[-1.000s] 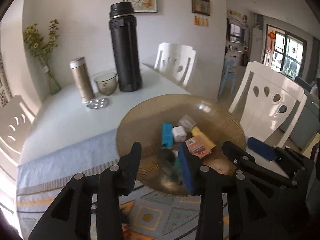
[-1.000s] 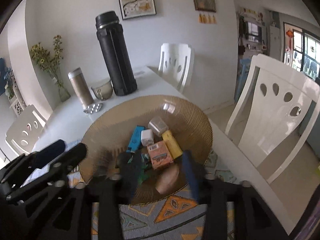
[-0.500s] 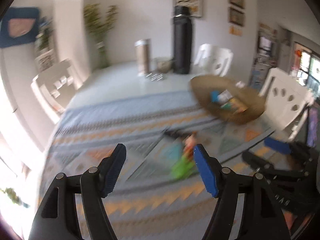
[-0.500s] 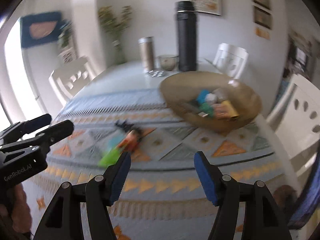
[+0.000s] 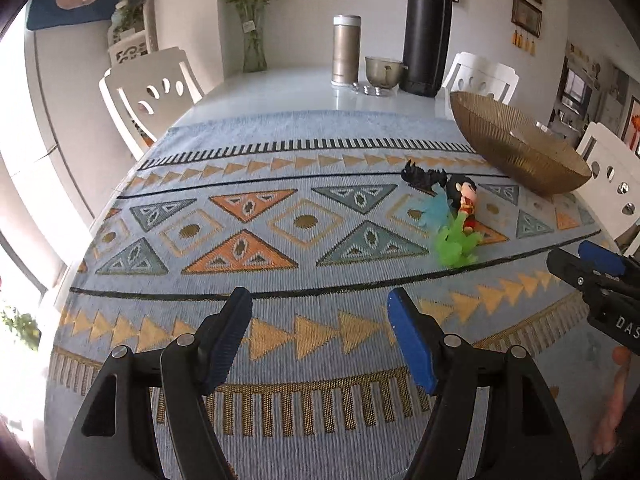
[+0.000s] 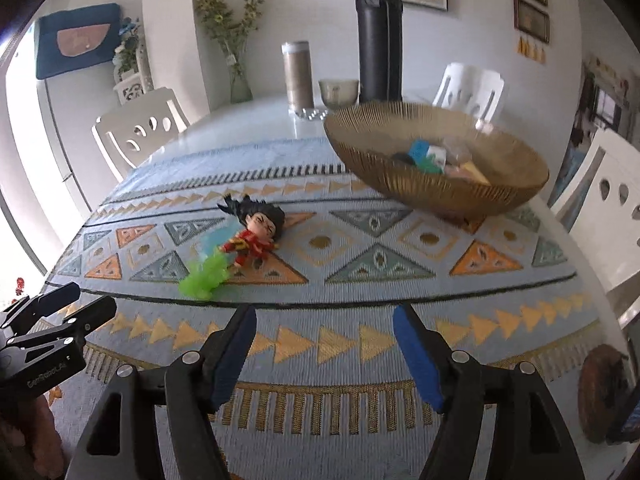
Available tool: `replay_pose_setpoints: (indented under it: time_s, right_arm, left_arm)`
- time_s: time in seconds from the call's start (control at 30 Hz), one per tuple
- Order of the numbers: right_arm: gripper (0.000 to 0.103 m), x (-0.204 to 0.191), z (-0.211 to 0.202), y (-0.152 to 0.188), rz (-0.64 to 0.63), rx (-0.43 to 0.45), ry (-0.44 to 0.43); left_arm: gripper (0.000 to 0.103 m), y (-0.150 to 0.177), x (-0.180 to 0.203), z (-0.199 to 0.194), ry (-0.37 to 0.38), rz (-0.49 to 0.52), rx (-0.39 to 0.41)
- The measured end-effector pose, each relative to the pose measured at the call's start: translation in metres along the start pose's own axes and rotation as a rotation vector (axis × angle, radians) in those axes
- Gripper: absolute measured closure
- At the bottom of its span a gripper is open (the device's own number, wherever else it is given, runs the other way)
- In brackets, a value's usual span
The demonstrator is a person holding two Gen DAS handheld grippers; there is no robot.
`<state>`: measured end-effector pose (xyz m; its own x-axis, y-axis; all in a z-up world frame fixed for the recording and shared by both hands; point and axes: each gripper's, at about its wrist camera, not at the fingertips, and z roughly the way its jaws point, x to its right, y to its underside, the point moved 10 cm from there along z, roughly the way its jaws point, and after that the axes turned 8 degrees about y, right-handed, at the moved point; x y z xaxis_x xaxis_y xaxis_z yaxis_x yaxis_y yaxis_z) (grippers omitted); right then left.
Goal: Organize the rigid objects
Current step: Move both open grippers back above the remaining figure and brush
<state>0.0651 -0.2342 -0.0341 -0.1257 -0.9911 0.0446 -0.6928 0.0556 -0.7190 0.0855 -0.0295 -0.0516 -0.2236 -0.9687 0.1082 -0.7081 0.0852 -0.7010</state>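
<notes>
Red-clothed toy figure (image 6: 256, 236) with black hair and a green base lies on the patterned tablecloth (image 6: 360, 320), centre-left in the right wrist view. Upper right sits the ribbed brown bowl (image 6: 440, 192) holding small blocks. Low in the frames, left gripper (image 5: 320, 320) and right gripper (image 6: 324, 332) are both spread wide, holding nothing.

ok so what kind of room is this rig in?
Most likely a home dining room: a dining table with a patterned cloth, white dining chairs around it, and framed pictures and a vase of flowers along the wall.
</notes>
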Motion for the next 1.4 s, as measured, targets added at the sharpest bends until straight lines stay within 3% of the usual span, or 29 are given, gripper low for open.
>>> replay_pose_setpoints:
  time_s: [0.37,1.4]
  right_arm:
    - [0.026,-0.0016,0.0037,0.0033,-0.009,-0.018,-0.004]
    - [0.026,-0.0018,0.0062,0.0055,0.019,-0.039,-0.02]
  left_arm:
    - [0.034,0.0013,0.0025,0.0008,-0.005,0.014,-0.002]
    - [0.034,0.0019,0.0046,0.0025,0.005,0.02,-0.009]
